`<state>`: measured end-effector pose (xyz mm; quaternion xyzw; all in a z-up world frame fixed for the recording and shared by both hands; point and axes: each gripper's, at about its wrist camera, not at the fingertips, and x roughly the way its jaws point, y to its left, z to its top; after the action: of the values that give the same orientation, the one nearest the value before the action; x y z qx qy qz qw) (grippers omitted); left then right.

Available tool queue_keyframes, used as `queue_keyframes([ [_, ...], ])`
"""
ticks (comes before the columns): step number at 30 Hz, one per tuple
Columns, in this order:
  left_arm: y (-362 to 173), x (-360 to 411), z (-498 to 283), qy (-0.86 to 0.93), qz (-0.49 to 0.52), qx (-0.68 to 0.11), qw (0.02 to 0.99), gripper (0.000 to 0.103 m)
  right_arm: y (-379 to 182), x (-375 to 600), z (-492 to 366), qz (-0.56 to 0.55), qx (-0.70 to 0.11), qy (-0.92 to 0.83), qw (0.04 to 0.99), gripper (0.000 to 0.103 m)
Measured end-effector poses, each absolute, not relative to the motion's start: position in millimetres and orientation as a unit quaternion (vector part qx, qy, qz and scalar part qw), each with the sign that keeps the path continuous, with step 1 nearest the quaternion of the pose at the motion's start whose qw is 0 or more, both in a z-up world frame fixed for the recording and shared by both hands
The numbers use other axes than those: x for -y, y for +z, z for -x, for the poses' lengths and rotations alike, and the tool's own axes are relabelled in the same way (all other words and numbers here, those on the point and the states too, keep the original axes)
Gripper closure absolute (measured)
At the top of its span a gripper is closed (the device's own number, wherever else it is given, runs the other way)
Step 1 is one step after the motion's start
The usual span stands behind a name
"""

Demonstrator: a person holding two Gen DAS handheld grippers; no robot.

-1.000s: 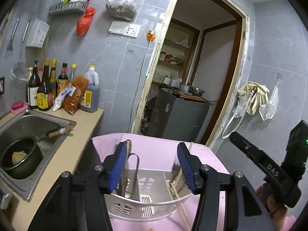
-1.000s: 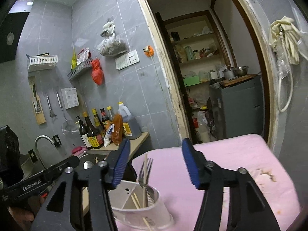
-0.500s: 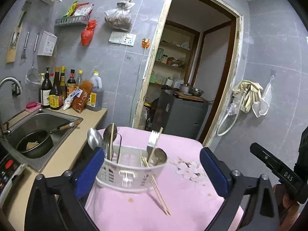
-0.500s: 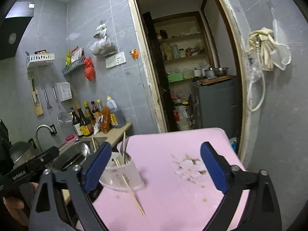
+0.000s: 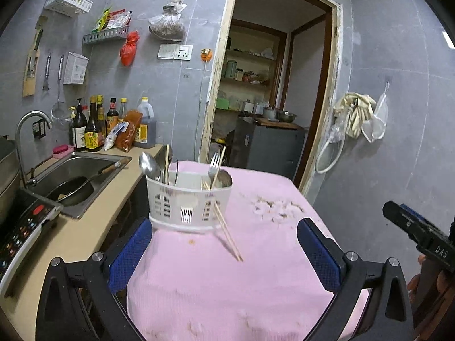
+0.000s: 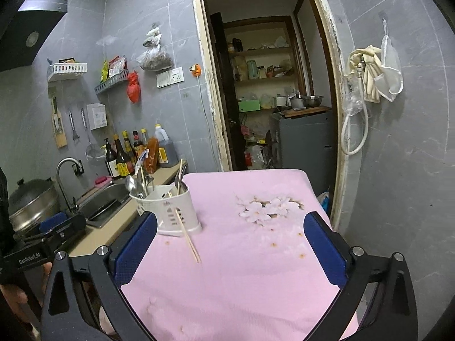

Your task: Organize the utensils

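A white slotted utensil holder point(image 5: 187, 201) point(image 6: 173, 213) stands at the far left of the pink-clothed table point(image 5: 227, 289) point(image 6: 241, 278). Spoons point(image 5: 149, 166) stand in its left part, a fork point(image 5: 213, 167) in its right. A pair of chopsticks point(image 5: 229, 237) point(image 6: 190, 241) pokes out through its front wall onto the cloth. My left gripper point(image 5: 224, 225) is open, short of the holder, with nothing between its pads. My right gripper point(image 6: 230, 216) is to the holder's right, jaws opening wide and empty.
Left of the table runs a beige counter with a sink point(image 5: 85, 164) that holds a pan point(image 5: 71, 190). Sauce bottles point(image 5: 93, 130) line the wall, and an induction cooker point(image 5: 20, 233) sits near me. A steamer pot point(image 6: 31, 201) stands by the tap. An open doorway lies beyond the table.
Both grippers have backed away from the utensil holder and their jaws have spread from half closed to wide. The holder now stands free on the cloth.
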<state>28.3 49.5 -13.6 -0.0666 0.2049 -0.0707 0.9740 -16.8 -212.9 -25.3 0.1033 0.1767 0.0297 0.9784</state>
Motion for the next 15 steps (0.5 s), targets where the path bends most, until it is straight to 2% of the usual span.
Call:
queue_keyframes([
  [15, -29.8, -45.6, 0.1, -0.061, 0.057, -0.223, 0.971, 0.0, -39.6, 212.5, 34.9, -0.097, -0.202, 0.031, 0.974, 0.002],
])
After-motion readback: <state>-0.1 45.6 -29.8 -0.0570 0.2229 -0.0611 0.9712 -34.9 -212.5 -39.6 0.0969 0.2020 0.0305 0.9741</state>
